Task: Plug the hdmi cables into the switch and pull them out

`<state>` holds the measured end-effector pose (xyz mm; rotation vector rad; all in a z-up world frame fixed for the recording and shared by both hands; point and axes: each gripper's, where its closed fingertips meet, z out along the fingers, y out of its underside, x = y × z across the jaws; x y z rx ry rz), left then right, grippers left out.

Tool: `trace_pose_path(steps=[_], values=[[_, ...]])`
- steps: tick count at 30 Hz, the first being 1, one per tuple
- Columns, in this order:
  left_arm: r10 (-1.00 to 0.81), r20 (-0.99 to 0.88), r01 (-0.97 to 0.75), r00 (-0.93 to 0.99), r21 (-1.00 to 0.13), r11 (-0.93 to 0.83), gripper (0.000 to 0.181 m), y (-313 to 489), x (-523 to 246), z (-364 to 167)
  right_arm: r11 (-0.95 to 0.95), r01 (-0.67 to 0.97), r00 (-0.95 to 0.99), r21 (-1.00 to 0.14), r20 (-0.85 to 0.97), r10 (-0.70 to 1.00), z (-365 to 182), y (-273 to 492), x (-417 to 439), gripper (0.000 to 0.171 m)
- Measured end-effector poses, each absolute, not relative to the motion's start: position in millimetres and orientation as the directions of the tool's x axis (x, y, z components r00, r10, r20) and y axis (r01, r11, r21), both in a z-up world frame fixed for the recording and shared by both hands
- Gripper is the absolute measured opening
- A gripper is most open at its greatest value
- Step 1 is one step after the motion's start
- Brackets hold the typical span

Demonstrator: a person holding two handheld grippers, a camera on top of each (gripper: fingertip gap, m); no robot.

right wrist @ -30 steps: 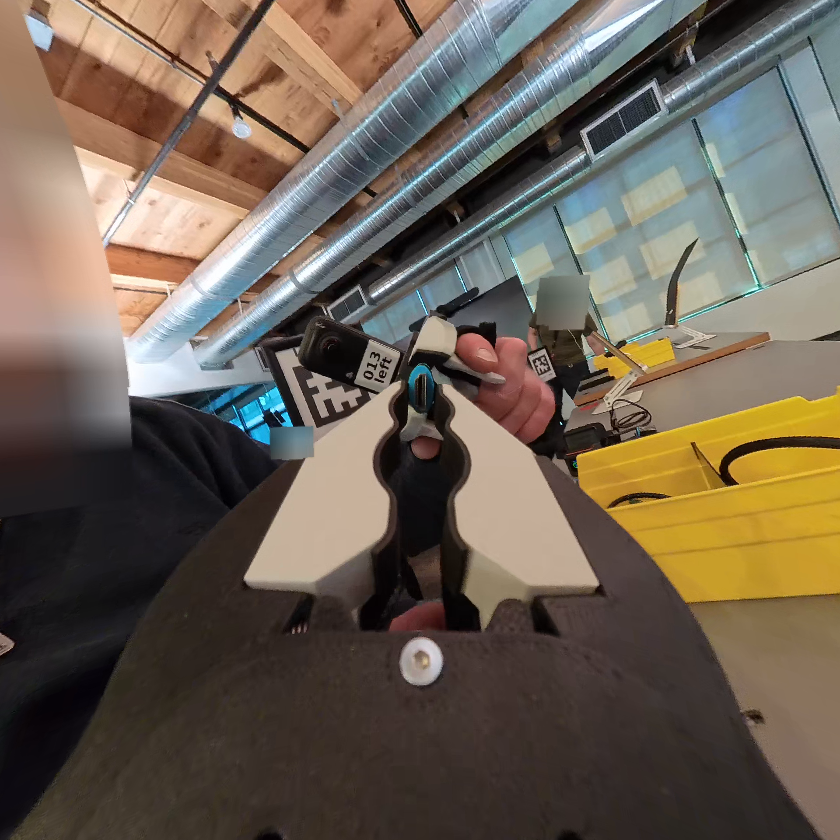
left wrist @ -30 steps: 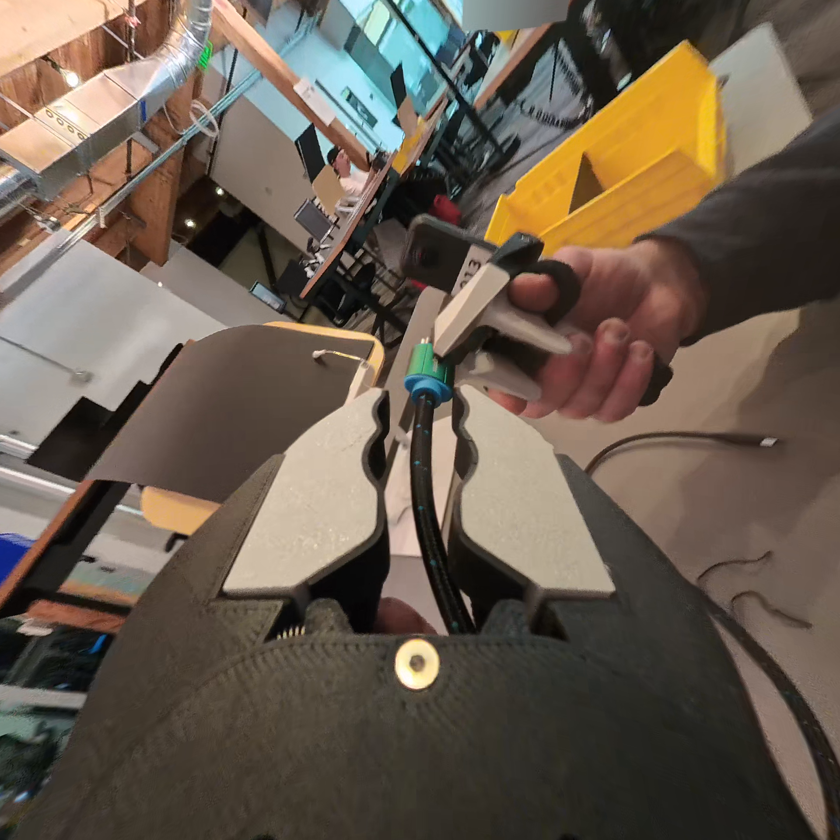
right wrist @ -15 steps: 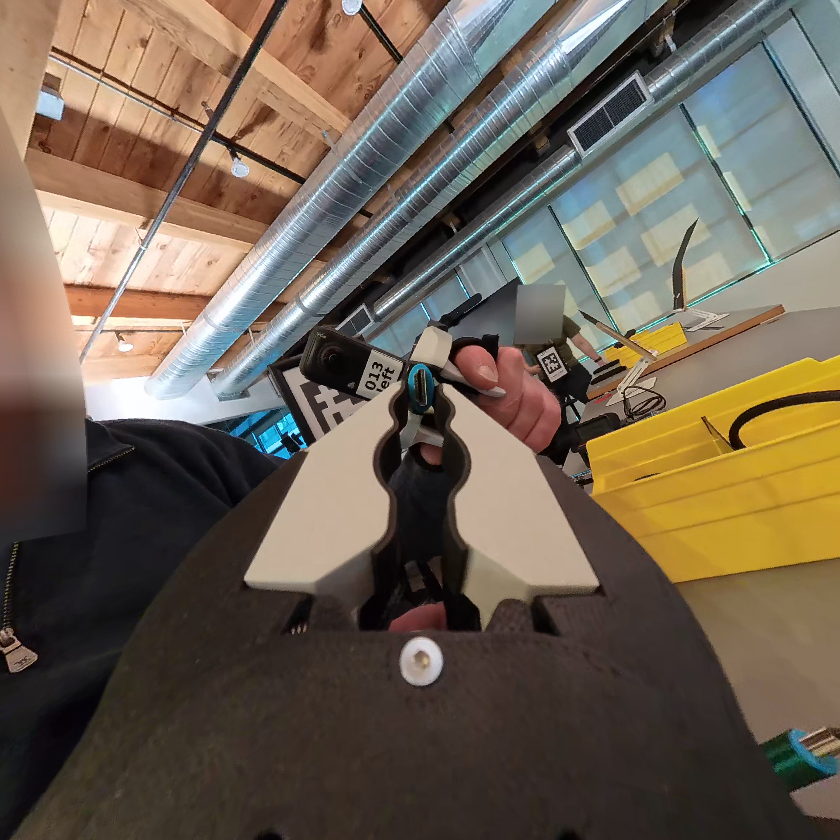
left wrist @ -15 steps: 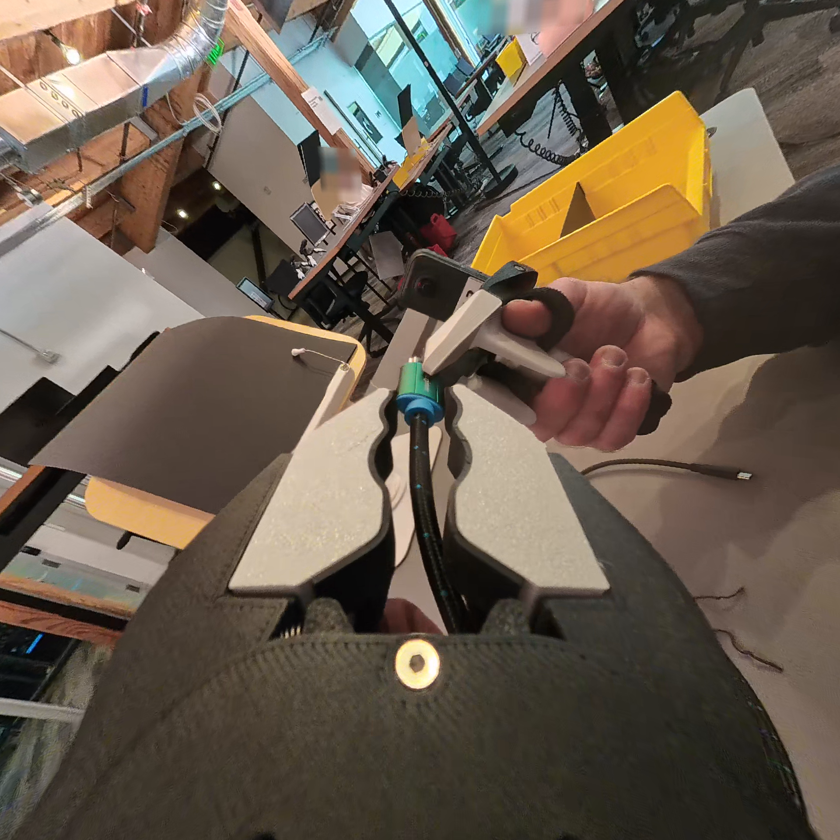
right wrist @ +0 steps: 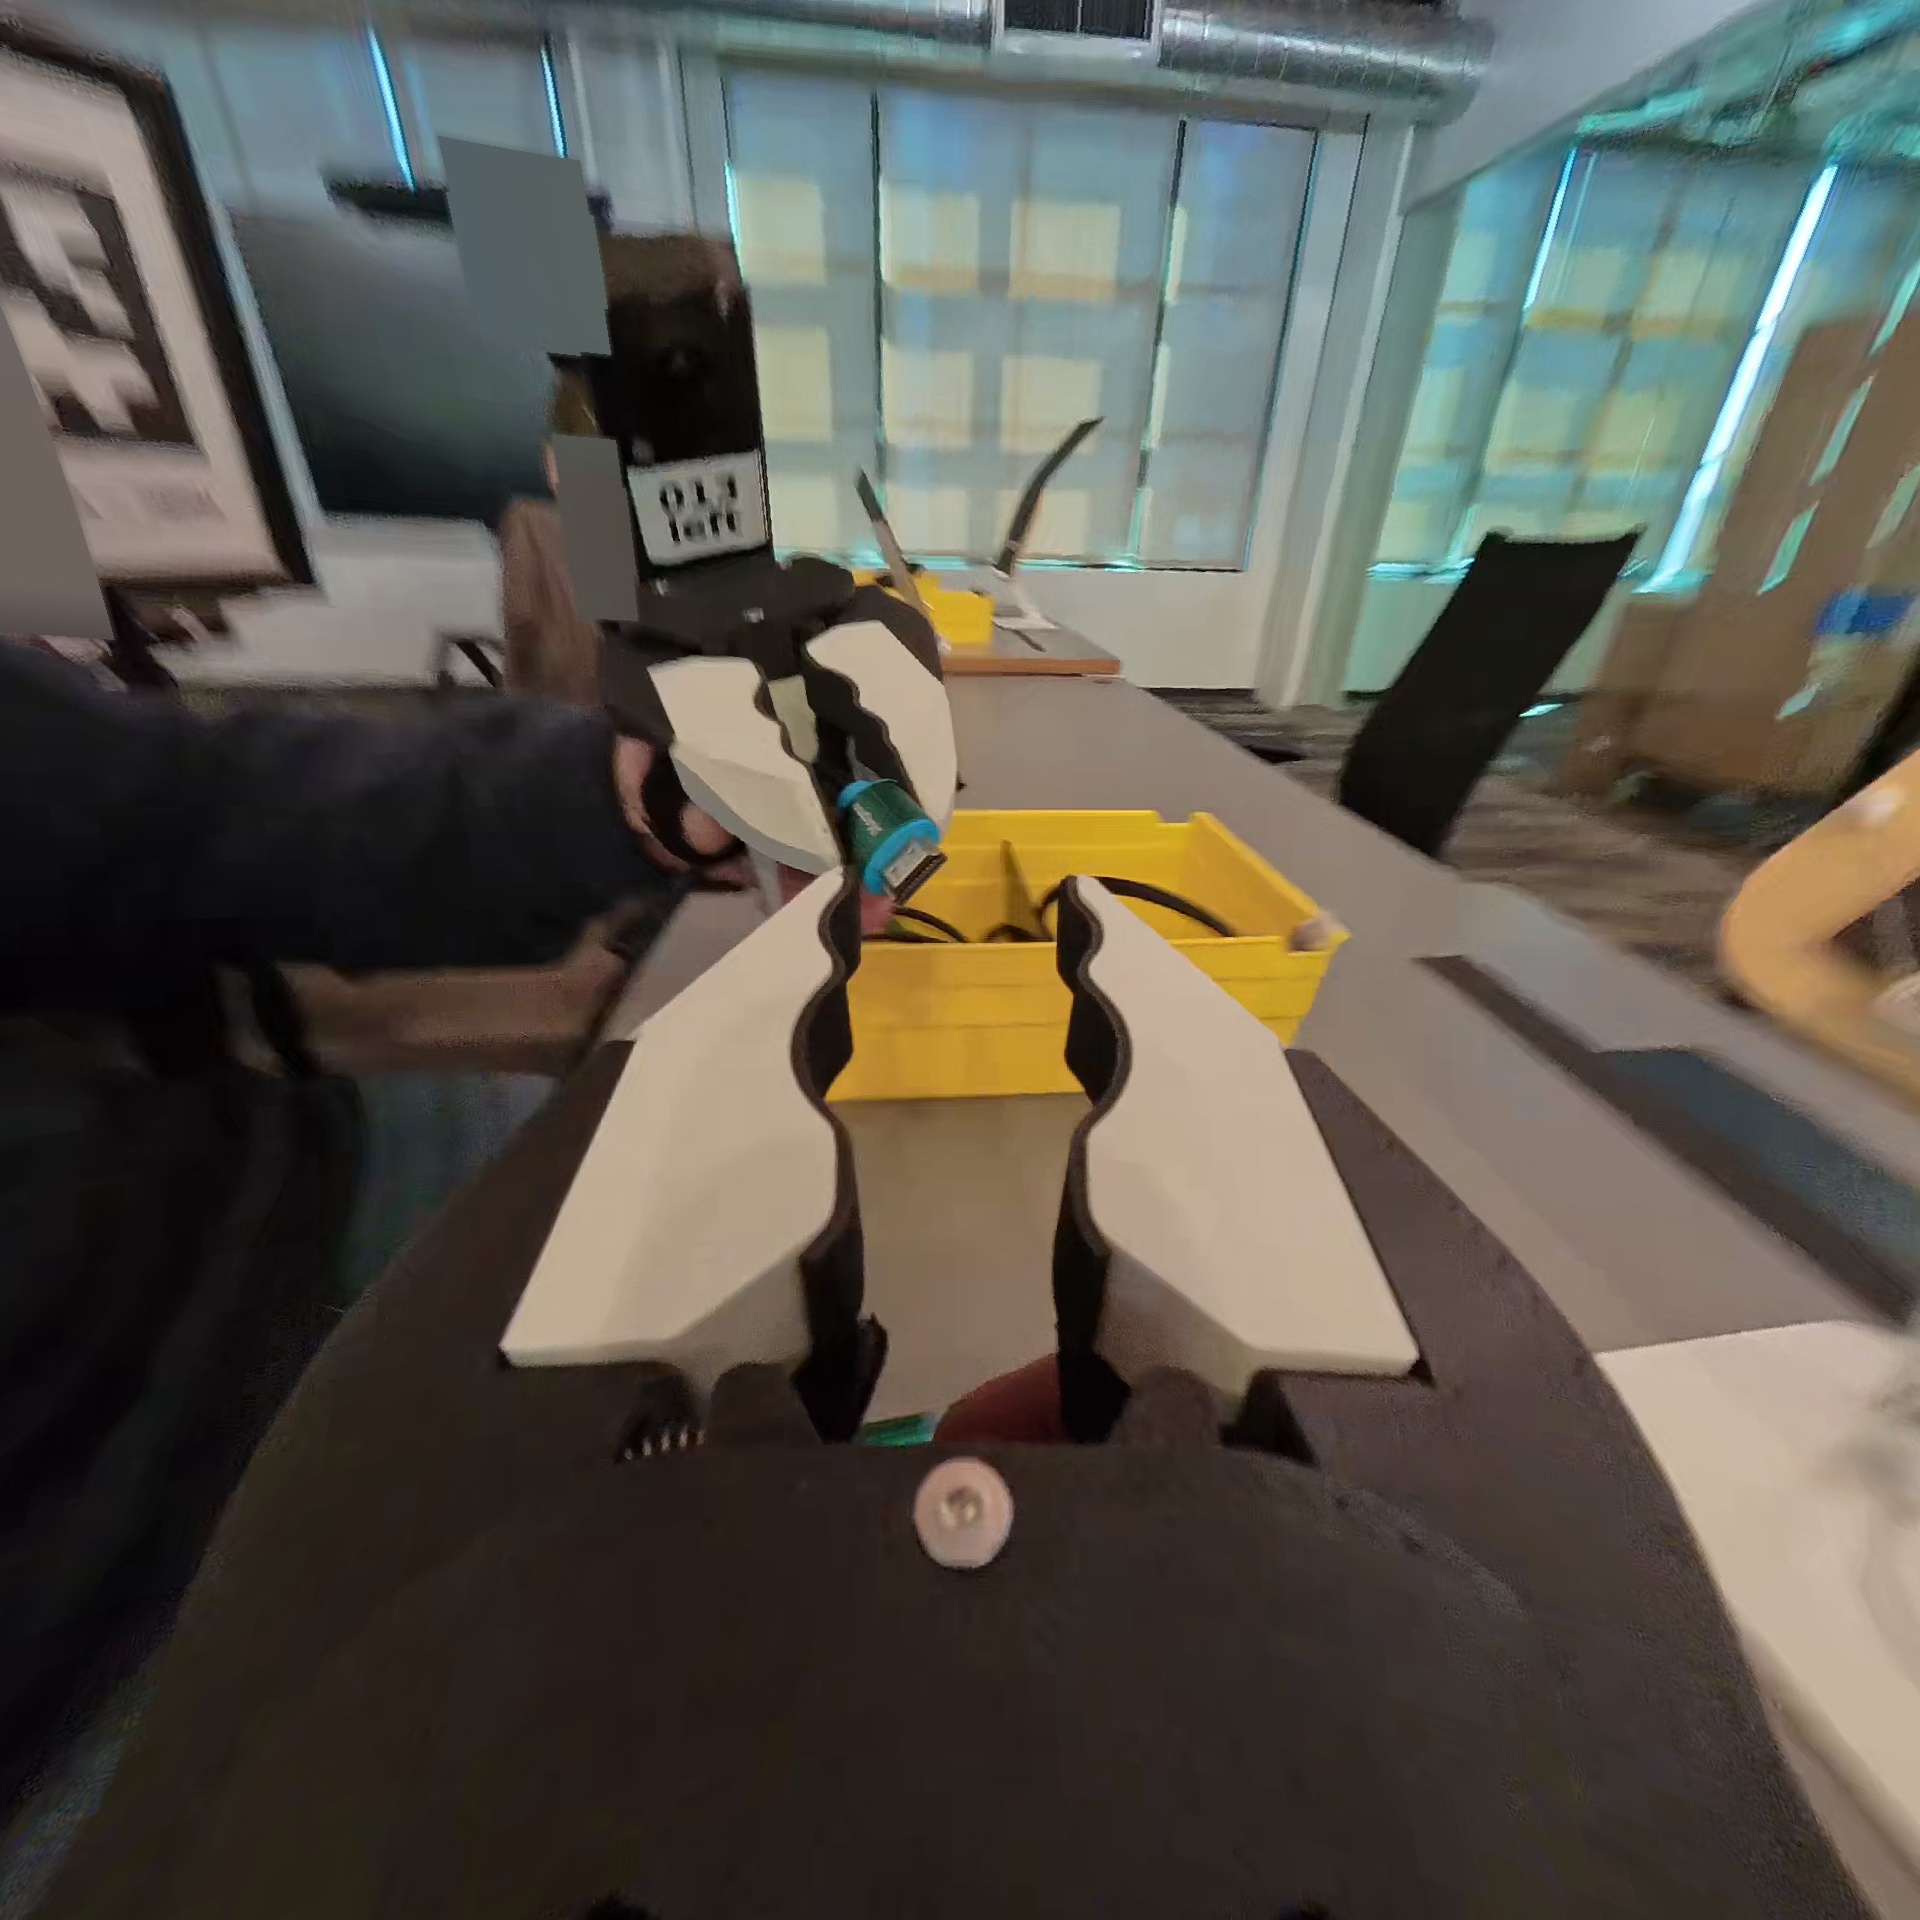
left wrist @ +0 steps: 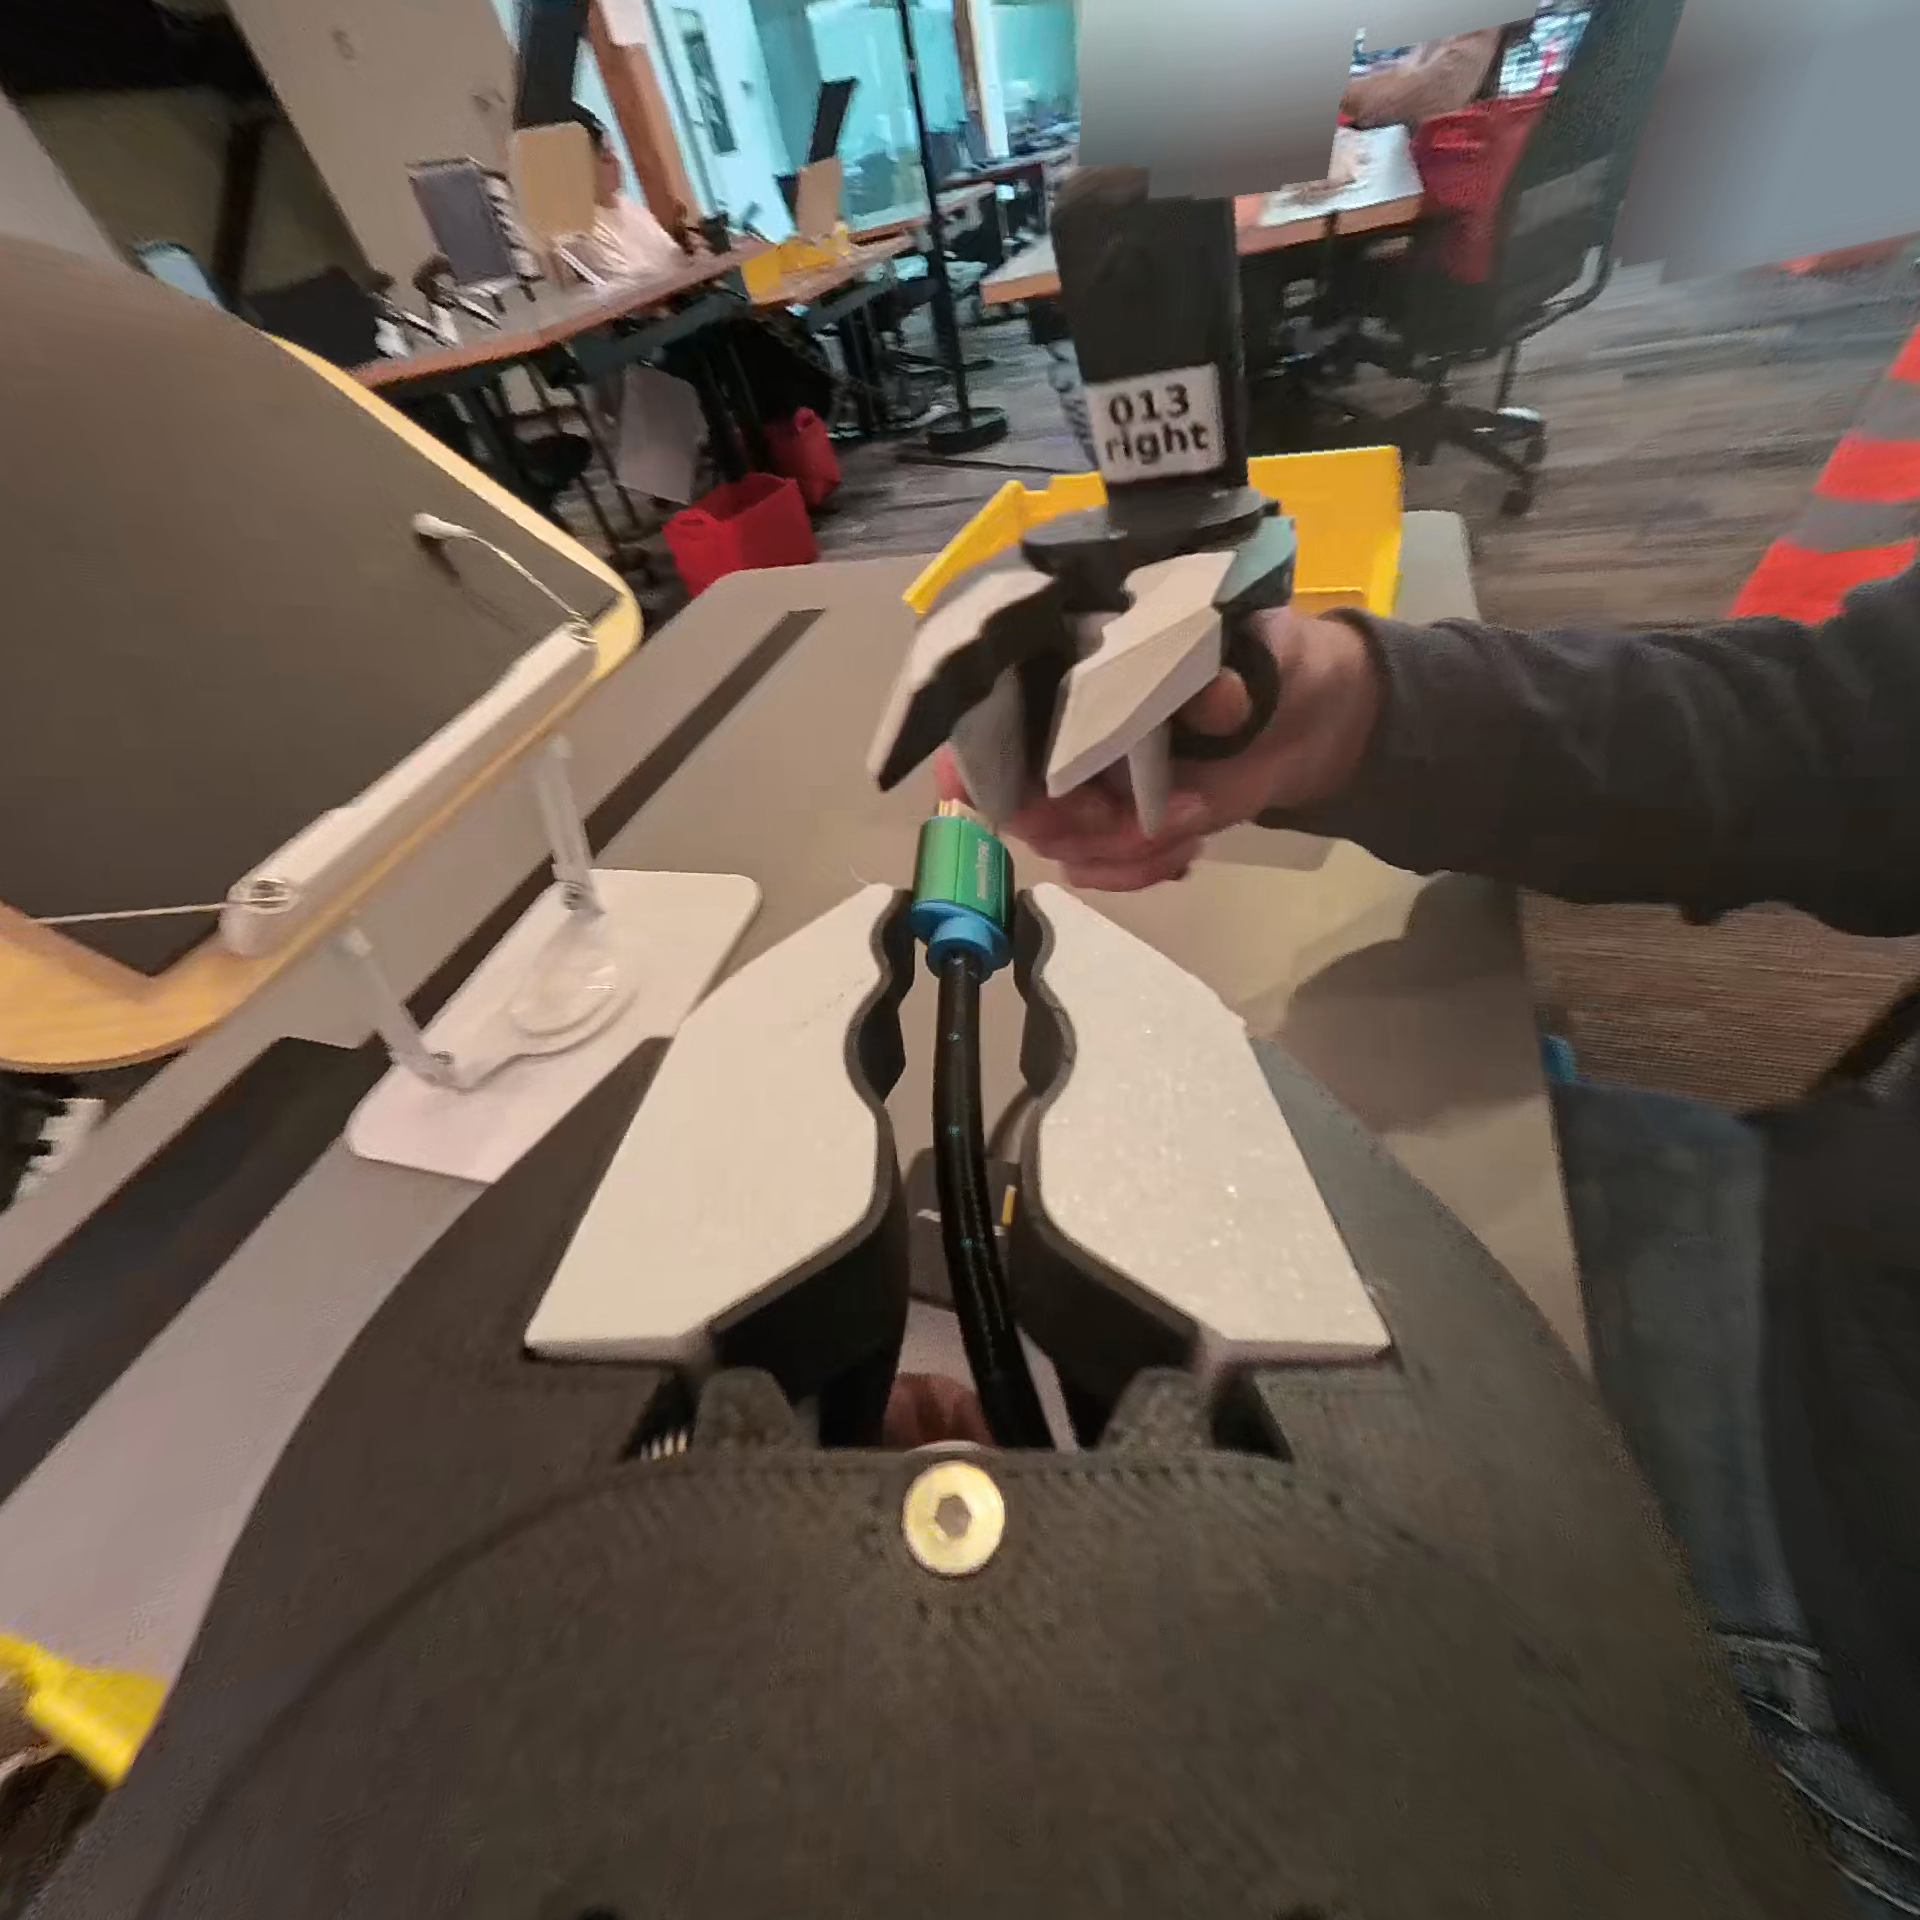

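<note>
- Clamping the HDMI cable (left wrist: 971, 1164) just behind its plug, the left gripper (left wrist: 961, 925) has its fingers (left wrist: 748, 1122) closed on the black braided cord, which runs back between them toward the palm.
- Beyond those fingertips stands the cable's plug (left wrist: 958, 871), green-bodied with a blue collar, its metal end pointing up and away from the counter (left wrist: 790, 727).
- Seen from the right wrist view, the same plug (right wrist: 888, 840) sticks out of the left gripper (right wrist: 831, 821) at a downward slant, above the near left corner of the yellow bin (right wrist: 1081, 997).
- Fingers (right wrist: 717, 1122) of the right gripper (right wrist: 951, 904) stand apart with nothing between them; through the gap the yellow bin and bare counter show.
- In the left wrist view the right gripper (left wrist: 1023, 790) hangs just above the plug, tips pointing down, held by a hand (left wrist: 1226, 748) in a dark sleeve; whether a tip touches the plug cannot be told.
- Black cables (right wrist: 1143, 899) lie coiled inside the yellow bin, which sits on the grey counter beyond both grippers.
- Left of the plug, a tablet on a white stand (left wrist: 540, 997) rests on the counter, its dark screen edged in yellow.
- No switch can be made out in either view.
- Behind the bin, desks and office chairs (left wrist: 1496, 239) fill the room.
</note>
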<state>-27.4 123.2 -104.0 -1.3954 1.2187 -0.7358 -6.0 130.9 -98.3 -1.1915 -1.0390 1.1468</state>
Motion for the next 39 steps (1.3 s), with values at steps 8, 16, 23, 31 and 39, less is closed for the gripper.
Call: trace_pose_path(steps=[8, 16, 23, 31, 39], values=[[-0.979, -0.041, -0.248, 0.201, -0.969, -0.011, 0.017, 113, -22, -112, 0.636, 0.284, 0.212, -0.717, 0.694, 0.688, -109, 121, -17, 0.02], [-0.984, 0.015, -0.236, 0.177, -0.97, -0.057, 0.018, 110, -21, -114, 0.542, 0.287, 0.171, -0.79, 0.599, 0.783, -112, 116, -17, 0.012], [-0.958, -0.155, -0.305, 0.243, -0.949, 0.076, 0.037, 116, -23, -112, 0.246, 0.026, 0.186, -0.969, 0.247, 0.951, -107, 125, -5, 0.01], [-0.938, -0.172, -0.273, 0.3, -0.958, 0.089, 0.028, 122, -12, -127, 0.072, -0.154, 0.156, -0.985, 0.047, 0.987, -110, 129, -4, 0.0], [-0.93, -0.094, -0.276, 0.356, -0.961, -0.008, 0.015, 136, -10, -159, 0.075, -0.086, 0.217, -0.993, 0.055, 0.975, -128, 144, -6, 0.0]])
